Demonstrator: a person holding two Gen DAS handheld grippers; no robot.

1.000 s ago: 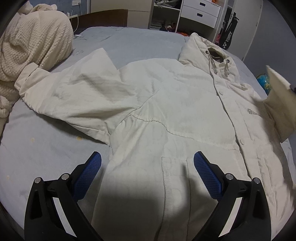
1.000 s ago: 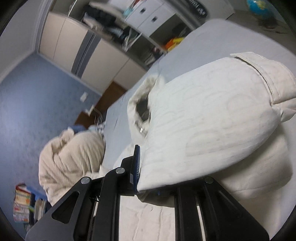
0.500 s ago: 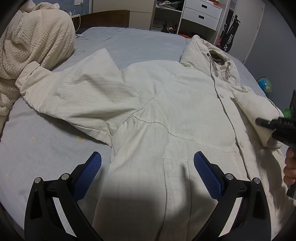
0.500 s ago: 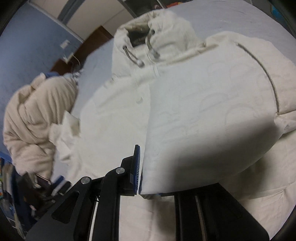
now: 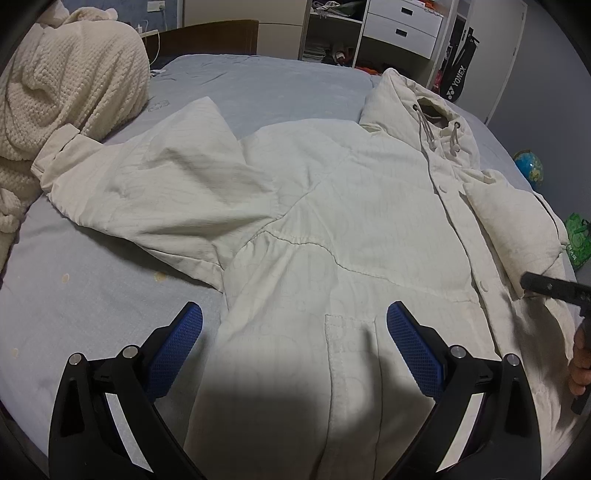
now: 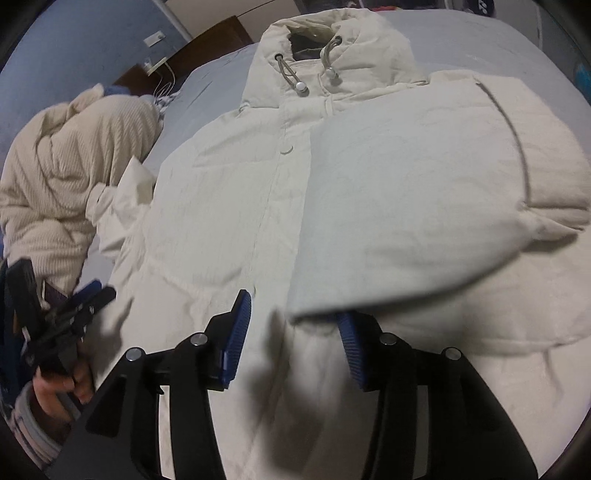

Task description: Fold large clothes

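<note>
A large cream hooded jacket (image 5: 351, 229) lies face up on the bed; it also shows in the right wrist view (image 6: 229, 206). One sleeve (image 5: 147, 184) is spread out to the left. The other sleeve (image 6: 424, 206) is folded over the jacket's front, its cuff edge lying just ahead of my right gripper. My left gripper (image 5: 294, 343) is open and empty, hovering over the jacket's lower hem by the chest pocket. My right gripper (image 6: 293, 332) is open, its blue pads (image 6: 240, 332) either side of the sleeve's cuff edge.
A cream knitted blanket (image 5: 66, 92) is heaped at the bed's far left. Bare blue-grey sheet (image 5: 74, 295) lies left of the jacket. Drawers and shelves (image 5: 399, 26), a racket bag, a globe (image 5: 530, 168) and a green bag stand beyond the bed's right edge.
My right gripper carried the sleeve over the jacket's front, laid it down and opened, letting go. The left gripper stayed still and open.
</note>
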